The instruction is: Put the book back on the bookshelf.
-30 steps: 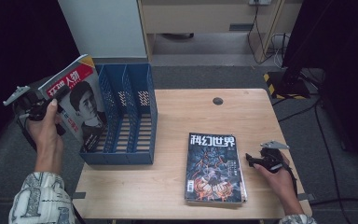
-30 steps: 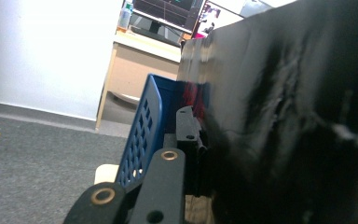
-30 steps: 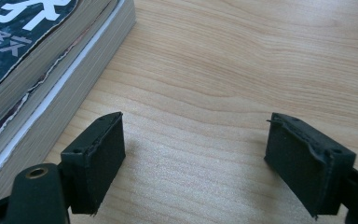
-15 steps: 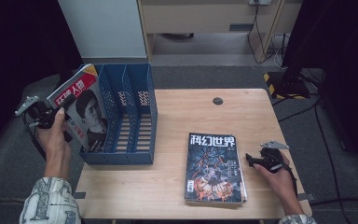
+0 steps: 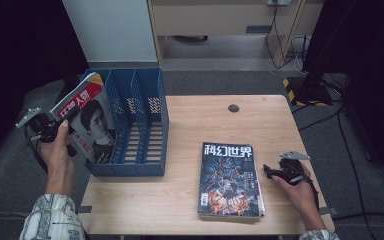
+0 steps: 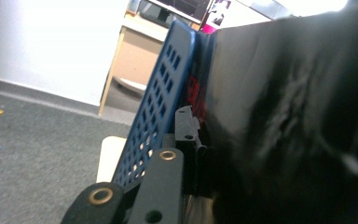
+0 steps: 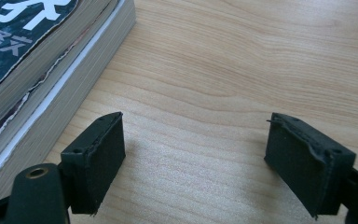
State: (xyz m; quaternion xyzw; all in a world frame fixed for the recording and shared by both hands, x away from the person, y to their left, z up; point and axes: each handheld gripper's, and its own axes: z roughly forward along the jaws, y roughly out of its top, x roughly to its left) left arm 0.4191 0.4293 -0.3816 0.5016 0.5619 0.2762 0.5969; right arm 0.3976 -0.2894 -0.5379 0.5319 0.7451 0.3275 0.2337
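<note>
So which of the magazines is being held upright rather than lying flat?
The red-covered magazine with a face on it, clamped in the left gripper at the blue file rack; the dark-covered stack lies flat on the table.

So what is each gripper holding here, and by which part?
The left gripper clamps the red magazine by its left edge, over the blue rack. The right gripper holds nothing.

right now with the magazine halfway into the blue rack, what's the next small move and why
Probably lower the magazine further into the leftmost slot of the blue rack, then let go. The left hand-held gripper is shut on its outer edge, and the magazine leans tilted with its top corner above the rack's rim, so it does not look fully seated. The right hand-held gripper rests open beside the stack of magazines.
</note>
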